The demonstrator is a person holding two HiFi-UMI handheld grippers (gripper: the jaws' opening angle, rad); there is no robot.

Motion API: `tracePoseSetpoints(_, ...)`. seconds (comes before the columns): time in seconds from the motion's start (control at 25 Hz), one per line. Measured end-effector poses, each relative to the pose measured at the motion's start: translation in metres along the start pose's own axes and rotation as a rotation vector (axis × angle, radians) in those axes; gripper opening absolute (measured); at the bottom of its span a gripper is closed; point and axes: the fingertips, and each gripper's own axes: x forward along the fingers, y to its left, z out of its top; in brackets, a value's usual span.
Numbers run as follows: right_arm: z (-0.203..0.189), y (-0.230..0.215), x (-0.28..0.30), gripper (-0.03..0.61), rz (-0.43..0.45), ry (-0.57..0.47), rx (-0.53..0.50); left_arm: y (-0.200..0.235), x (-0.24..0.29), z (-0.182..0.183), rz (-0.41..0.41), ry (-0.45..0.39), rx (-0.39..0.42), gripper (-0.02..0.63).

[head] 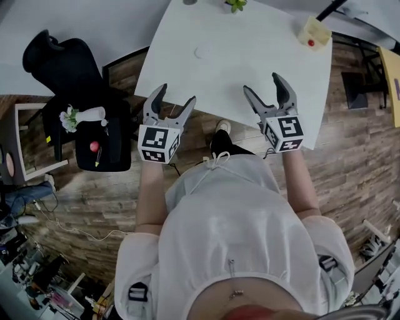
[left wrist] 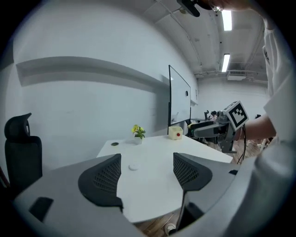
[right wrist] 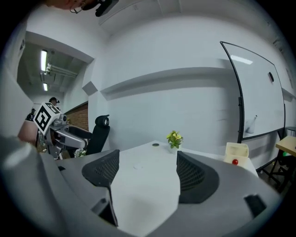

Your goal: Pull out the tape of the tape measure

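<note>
A small white round disc [head: 203, 52], which I take for the tape measure, lies flat on the white table [head: 250, 62], towards its far side. It also shows in the left gripper view as a disc [left wrist: 133, 166] and in the right gripper view as a disc [right wrist: 137, 166]. My left gripper [head: 177, 95] hovers at the table's near edge, open and empty. To its right my right gripper [head: 262, 84] is held at the same edge, also open and empty. Both are well short of the disc.
A yellow box with a red knob [head: 314, 32] sits at the table's far right corner, and a small potted plant [head: 235, 4] at the far edge. A black office chair [head: 69, 69] and a low black stand [head: 103, 147] with small items are to the left. A whiteboard [right wrist: 259, 92] stands beyond the table.
</note>
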Motion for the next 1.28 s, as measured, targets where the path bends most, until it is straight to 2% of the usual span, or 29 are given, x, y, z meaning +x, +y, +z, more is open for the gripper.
tracePoseSetpoints(0.16,-0.008,-0.034,0.038,0.385,-0.001,0.043,-0.017,0.014,0.069,-0.015,-0.058,0.099,0.009,0.350)
tracePoseSetpoints(0.4,-0.026,-0.076,0.066,0.373,-0.002,0.105,0.015,0.028,0.159,-0.045,-0.136,0.299,0.085,0.351)
tracePoseSetpoints(0.64,-0.041,-0.104,0.078,0.370,-0.021,0.150,0.059,0.030,0.219,-0.080,-0.227,0.495,0.155,0.351)
tracePoseSetpoints(0.88,-0.048,-0.121,0.081,0.368,-0.051,0.168,0.084,0.039,0.247,-0.098,-0.215,0.608,0.157,0.350)
tracePoseSetpoints(1.0,-0.050,-0.129,0.079,0.365,-0.070,0.172,0.081,0.045,0.255,-0.107,-0.219,0.664,0.194,0.350)
tracePoseSetpoints(1.16,-0.042,-0.126,0.079,0.365,-0.064,0.156,0.048,0.042,0.257,-0.112,-0.270,0.691,0.169,0.344)
tracePoseSetpoints(1.28,-0.045,-0.126,0.080,0.365,-0.070,0.162,0.068,0.043,0.258,-0.113,-0.295,0.697,0.163,0.342)
